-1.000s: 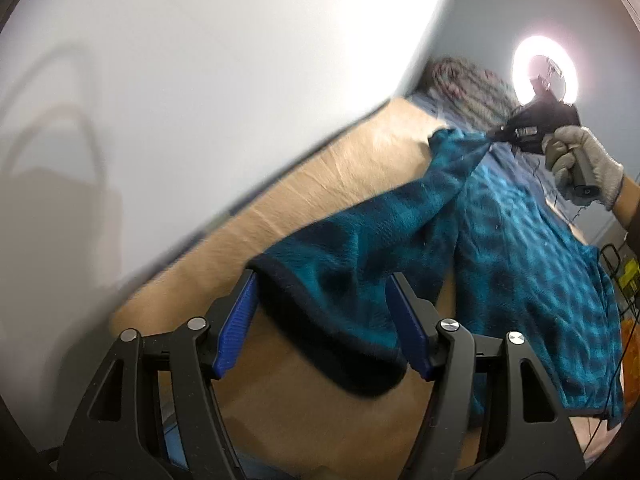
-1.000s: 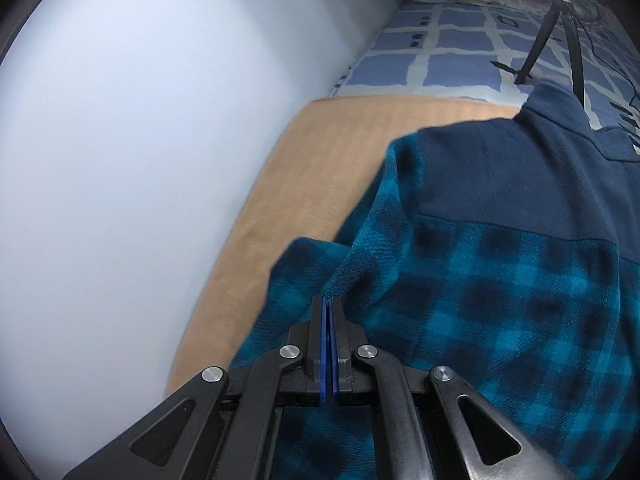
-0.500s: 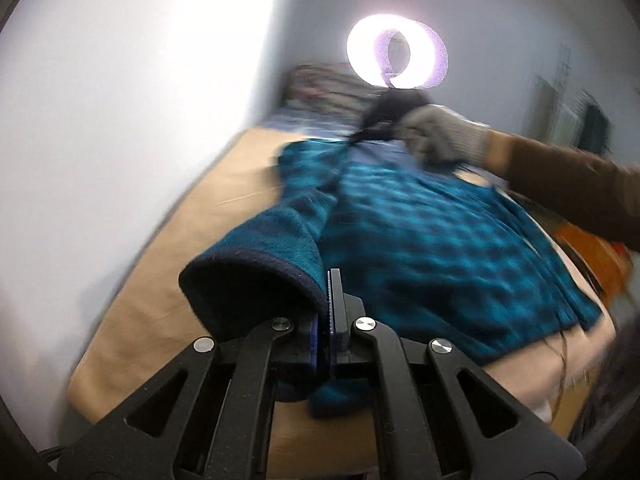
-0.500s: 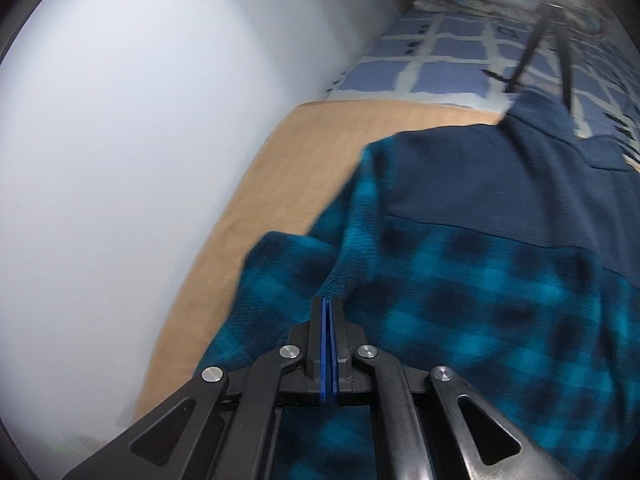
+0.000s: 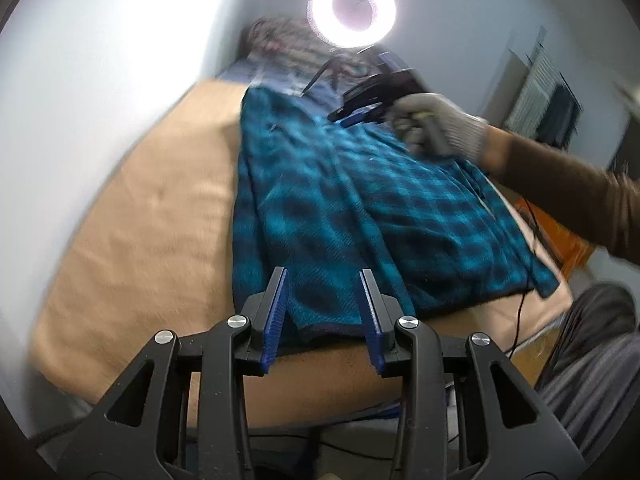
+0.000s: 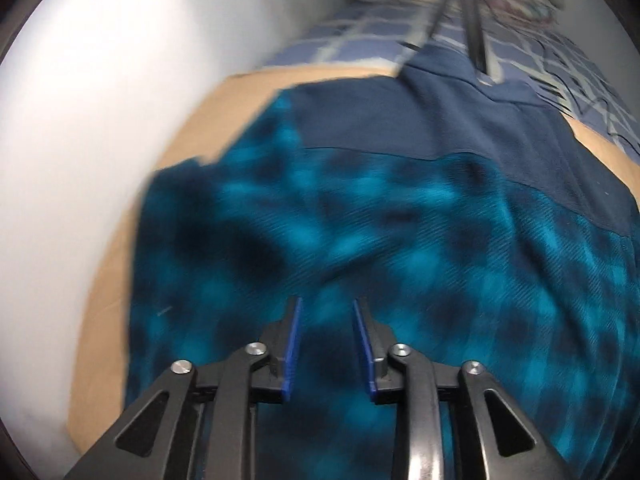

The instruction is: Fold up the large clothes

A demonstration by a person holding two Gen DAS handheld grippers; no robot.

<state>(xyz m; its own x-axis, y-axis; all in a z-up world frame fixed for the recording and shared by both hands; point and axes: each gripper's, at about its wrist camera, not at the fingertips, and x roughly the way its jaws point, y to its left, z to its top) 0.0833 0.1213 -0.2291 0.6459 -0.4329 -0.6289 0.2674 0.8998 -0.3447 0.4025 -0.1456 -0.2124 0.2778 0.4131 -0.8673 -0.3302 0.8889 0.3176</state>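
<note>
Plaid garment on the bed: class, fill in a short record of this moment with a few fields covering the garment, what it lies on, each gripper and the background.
garment: teal and navy plaid fleece top, spread flat, one side folded in over the body
surface: tan sheet
left gripper: open, over the hem
right gripper: open, above the fabric near the navy yoke
background: lit ring light

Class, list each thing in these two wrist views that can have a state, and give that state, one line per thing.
Left gripper: open, holding nothing.
Right gripper: open, over the cloth.
Plaid fleece shirt: lying on the tan blanket, one side folded inward.
Ring light: switched on.
Tan blanket: spread on the bed.
</note>
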